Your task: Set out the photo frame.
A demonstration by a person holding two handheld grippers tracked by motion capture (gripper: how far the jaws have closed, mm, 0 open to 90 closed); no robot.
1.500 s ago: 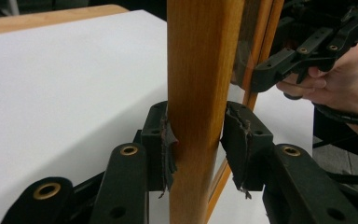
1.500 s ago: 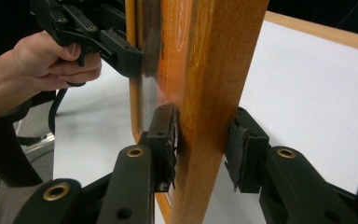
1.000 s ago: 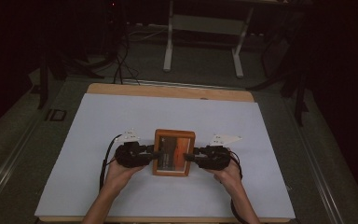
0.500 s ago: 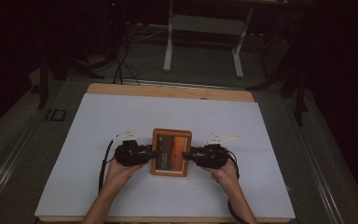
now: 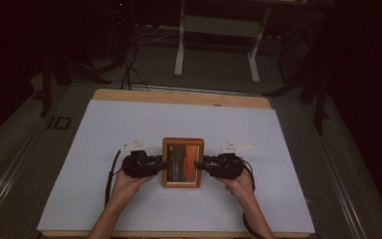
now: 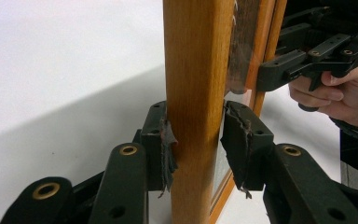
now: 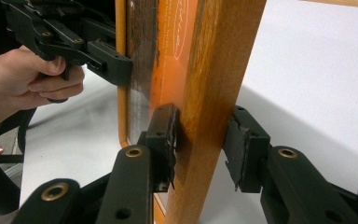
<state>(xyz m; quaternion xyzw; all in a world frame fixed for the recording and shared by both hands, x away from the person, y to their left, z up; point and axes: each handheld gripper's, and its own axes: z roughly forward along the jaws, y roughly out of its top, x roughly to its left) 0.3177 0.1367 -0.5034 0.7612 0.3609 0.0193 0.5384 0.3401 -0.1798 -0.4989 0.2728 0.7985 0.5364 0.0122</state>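
A wooden picture frame (image 5: 182,162) with an orange and brown picture lies face up over the middle of the white table sheet (image 5: 129,124). My left gripper (image 5: 161,164) is shut on its left rail, and the jaws have just closed a little further. In the left gripper view the pads (image 6: 165,140) press both faces of the rail (image 6: 196,70). My right gripper (image 5: 201,163) is shut on the right rail. In the right gripper view its pads (image 7: 168,135) clamp the wood (image 7: 214,70). I cannot tell if the frame touches the sheet.
The white sheet covers a wooden table whose far edge (image 5: 179,97) shows. A white metal stand (image 5: 181,45) and cables (image 5: 129,64) are on the dark floor beyond. The person's forearms (image 5: 114,209) come in from the near edge.
The frame and both grippers have shifted slightly to the left. The picture looked grey a second ago and now shows orange. Both grips have held.
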